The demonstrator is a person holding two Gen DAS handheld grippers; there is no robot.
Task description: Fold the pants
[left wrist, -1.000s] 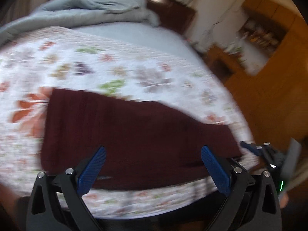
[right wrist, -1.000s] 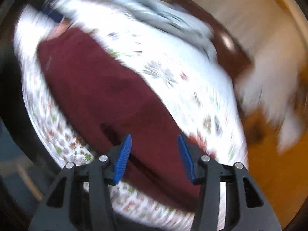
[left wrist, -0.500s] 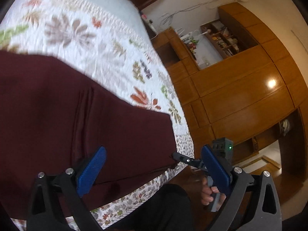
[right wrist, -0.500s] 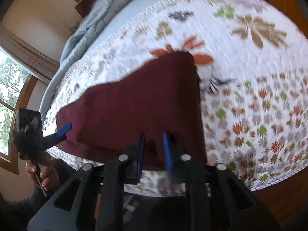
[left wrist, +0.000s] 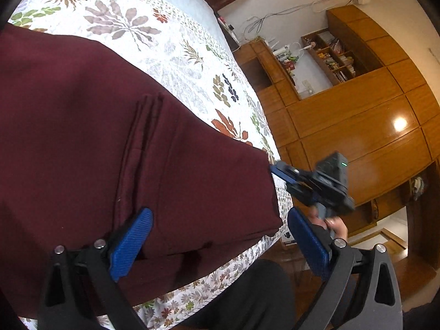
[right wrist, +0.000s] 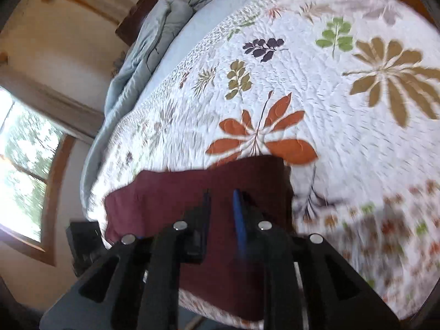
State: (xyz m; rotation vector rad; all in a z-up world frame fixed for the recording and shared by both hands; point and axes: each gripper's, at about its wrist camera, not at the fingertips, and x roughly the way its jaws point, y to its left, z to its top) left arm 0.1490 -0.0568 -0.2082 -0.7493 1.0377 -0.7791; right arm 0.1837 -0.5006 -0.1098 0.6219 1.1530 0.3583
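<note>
Dark maroon pants (left wrist: 110, 143) lie flat on a floral quilt (left wrist: 176, 46) at the bed's near edge. My left gripper (left wrist: 220, 236) is open, its blue pads wide apart over the pants' near right corner, holding nothing. The right gripper (left wrist: 277, 169) shows in the left wrist view, its fingertips at the far right corner of the pants. In the right wrist view the right gripper (right wrist: 221, 206) is nearly closed with the maroon pants (right wrist: 170, 192) between its fingers, at their end.
A crumpled grey blanket (right wrist: 143, 44) lies at the head of the bed. Wooden wardrobes and shelves (left wrist: 357, 104) stand beyond the bed's right side. A window (right wrist: 24, 170) is on the left wall. The person's dark-clothed leg (left wrist: 247, 297) is at the bed edge.
The right gripper has narrowed its jaws and moved onto the pants' end. The left gripper swung right toward the pants' right corner, staying open.
</note>
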